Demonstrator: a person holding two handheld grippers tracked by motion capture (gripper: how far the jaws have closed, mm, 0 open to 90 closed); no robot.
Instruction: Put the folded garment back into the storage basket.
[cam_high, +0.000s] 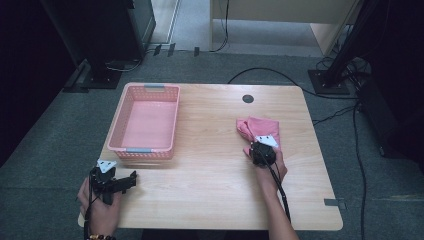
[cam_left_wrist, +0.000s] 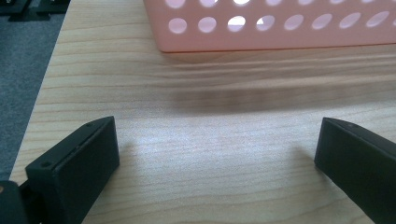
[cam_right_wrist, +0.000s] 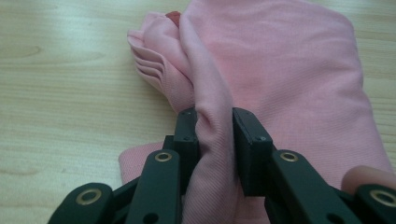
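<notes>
Pink ribbed cloth (cam_right_wrist: 280, 60) pinched in right tongs (cam_right_wrist: 215, 122), perforated plastic basket (cam_high: 145, 150)

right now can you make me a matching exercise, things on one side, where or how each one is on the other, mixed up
Things:
1. pink basket
2. pink cloth
3. left claw
4. right claw

States:
A. open over bare wood at the table's near left corner
B. empty, on the left part of the table
C. shut on a raised fold
D. bunched on the right part of the table

Pairs: 1-B, 2-D, 3-A, 4-C
</notes>
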